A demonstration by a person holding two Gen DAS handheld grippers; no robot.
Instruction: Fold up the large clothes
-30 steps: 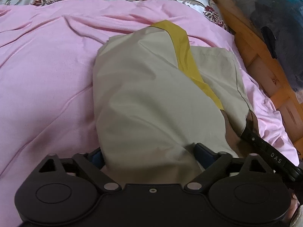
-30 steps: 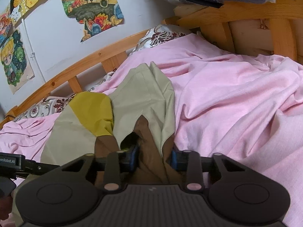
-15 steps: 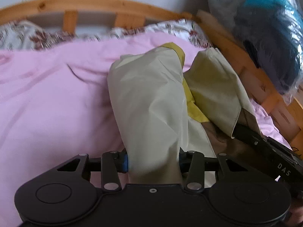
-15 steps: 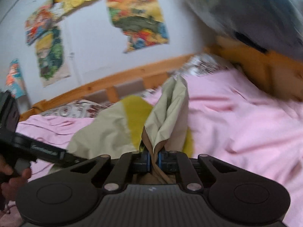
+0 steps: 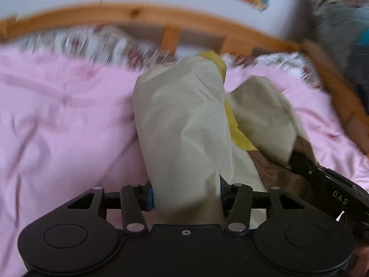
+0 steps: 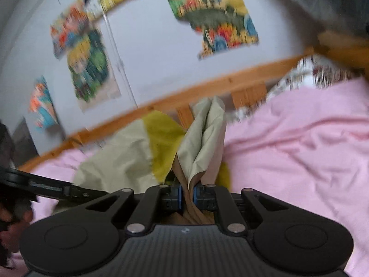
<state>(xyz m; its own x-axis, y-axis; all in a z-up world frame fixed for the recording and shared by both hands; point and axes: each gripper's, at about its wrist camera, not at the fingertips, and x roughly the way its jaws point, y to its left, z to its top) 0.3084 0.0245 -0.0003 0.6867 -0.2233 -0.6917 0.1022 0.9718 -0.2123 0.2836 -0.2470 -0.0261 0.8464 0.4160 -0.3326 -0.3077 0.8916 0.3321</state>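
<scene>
both grippers are holding the garment above the pink bed: left gripper half open and widening around a thick bunch, right gripper nearly closed yet loosening on a thin edge. i'm judging both ends should travel level.

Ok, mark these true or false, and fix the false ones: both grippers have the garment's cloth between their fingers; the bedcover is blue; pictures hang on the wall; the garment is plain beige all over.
1. Both the left gripper and the right gripper have cloth of the garment between their fingers. True.
2. The bedcover is blue. False: it is pink.
3. Colourful pictures hang on the wall above the wooden bed rail. True.
4. The garment is plain beige all over. False: it also has a yellow band and brown cloth.
</scene>
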